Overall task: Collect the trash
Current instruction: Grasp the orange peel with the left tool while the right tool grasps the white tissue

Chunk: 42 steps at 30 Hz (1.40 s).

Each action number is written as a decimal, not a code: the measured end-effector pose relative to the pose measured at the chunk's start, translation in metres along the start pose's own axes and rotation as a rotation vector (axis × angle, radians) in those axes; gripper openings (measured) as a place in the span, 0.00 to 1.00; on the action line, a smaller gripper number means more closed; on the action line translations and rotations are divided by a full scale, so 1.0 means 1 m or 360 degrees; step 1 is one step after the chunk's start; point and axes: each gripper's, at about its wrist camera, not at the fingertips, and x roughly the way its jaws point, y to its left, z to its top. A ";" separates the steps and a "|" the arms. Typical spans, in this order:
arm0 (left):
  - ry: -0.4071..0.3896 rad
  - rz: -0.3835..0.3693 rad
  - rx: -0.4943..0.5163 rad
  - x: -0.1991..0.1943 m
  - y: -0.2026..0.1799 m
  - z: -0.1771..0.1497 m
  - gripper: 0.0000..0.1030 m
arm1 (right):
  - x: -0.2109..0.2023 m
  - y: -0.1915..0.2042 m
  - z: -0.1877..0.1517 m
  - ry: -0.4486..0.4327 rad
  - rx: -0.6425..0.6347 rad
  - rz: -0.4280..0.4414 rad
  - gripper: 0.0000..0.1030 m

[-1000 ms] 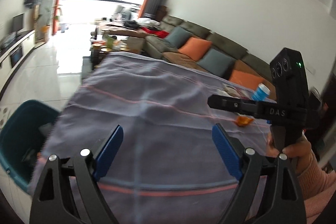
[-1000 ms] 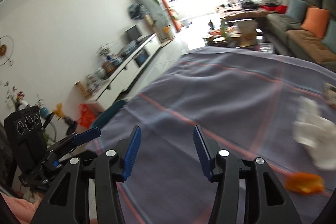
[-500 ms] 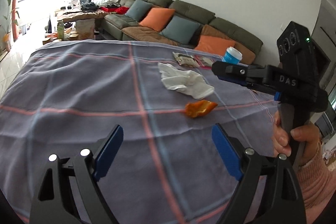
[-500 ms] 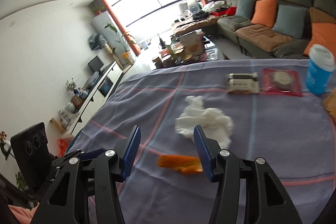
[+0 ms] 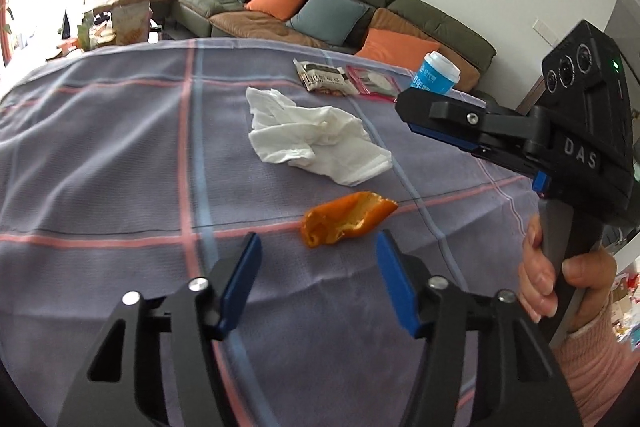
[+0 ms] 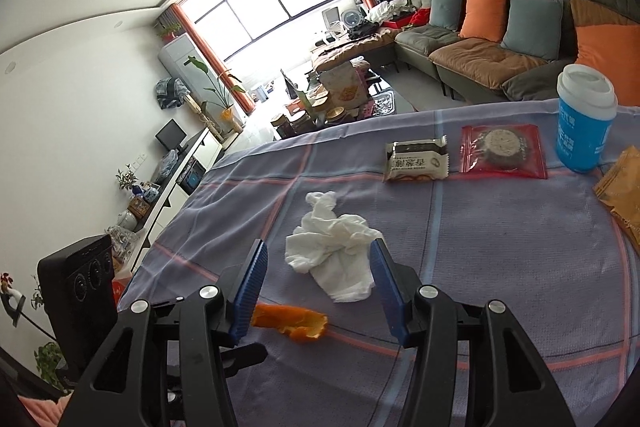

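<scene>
A piece of orange peel (image 5: 347, 219) lies on the grey-blue checked tablecloth (image 5: 120, 147), just ahead of my open, empty left gripper (image 5: 318, 247). A crumpled white tissue (image 5: 316, 141) lies beyond it. In the right wrist view the tissue (image 6: 336, 255) sits between the tips of my open, empty right gripper (image 6: 318, 259), and the peel (image 6: 292, 321) lies below, by the left finger. The right gripper's body (image 5: 560, 143) shows at the right of the left wrist view.
At the far side of the table lie a white snack packet (image 6: 416, 163), a red biscuit packet (image 6: 502, 151), a blue cup with a white lid (image 6: 584, 123) and an orange wrapper (image 6: 624, 195). A sofa with cushions (image 6: 500, 27) stands behind.
Both grippers swung from the table's left side toward the trash and came closer. The tissue now sits between the right fingertips, and the peel is just ahead of the left gripper.
</scene>
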 end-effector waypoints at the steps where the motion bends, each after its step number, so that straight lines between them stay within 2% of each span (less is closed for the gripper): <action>1: 0.0009 -0.0004 -0.0003 0.002 0.000 0.001 0.53 | 0.001 -0.002 0.000 0.0003 0.0006 0.0001 0.52; 4: 0.0021 -0.0017 -0.0012 0.008 0.000 0.004 0.47 | 0.003 -0.006 0.002 0.0010 0.0023 0.0008 0.52; 8: 0.0039 -0.0053 -0.0033 0.011 0.000 0.006 0.33 | 0.008 -0.009 0.003 0.0023 0.0027 0.0000 0.52; 11: 0.0052 -0.0063 -0.0036 0.013 -0.001 0.004 0.17 | 0.009 -0.010 0.004 0.0029 0.0030 -0.0007 0.52; 12: 0.0052 -0.0065 -0.0031 0.014 -0.002 0.003 0.14 | 0.010 -0.010 0.005 0.0032 0.0029 -0.0014 0.52; 19: 0.0011 -0.0077 -0.0006 0.008 -0.006 0.000 0.10 | 0.025 -0.017 0.009 0.0075 0.0042 -0.0099 0.55; 31: -0.0048 -0.0088 -0.0081 -0.014 0.008 -0.006 0.09 | 0.061 -0.009 0.017 0.0224 -0.0021 -0.0157 0.56; 33: -0.0062 -0.0081 -0.0101 -0.019 0.014 -0.009 0.09 | 0.064 -0.007 0.016 0.0233 -0.0039 -0.0167 0.52; 35: -0.0074 -0.0074 -0.0126 -0.025 0.020 -0.012 0.09 | 0.066 -0.008 0.014 0.0245 -0.0039 -0.0165 0.44; 37: -0.0088 -0.0075 -0.0147 -0.031 0.025 -0.015 0.09 | 0.066 -0.009 0.014 0.0248 -0.0041 -0.0169 0.30; 40: -0.0108 -0.0058 -0.0169 -0.037 0.030 -0.017 0.09 | 0.064 -0.011 0.013 0.0241 -0.0033 -0.0169 0.19; 42: -0.0124 -0.0045 -0.0181 -0.044 0.036 -0.020 0.09 | 0.064 -0.010 0.013 0.0241 -0.0027 -0.0161 0.18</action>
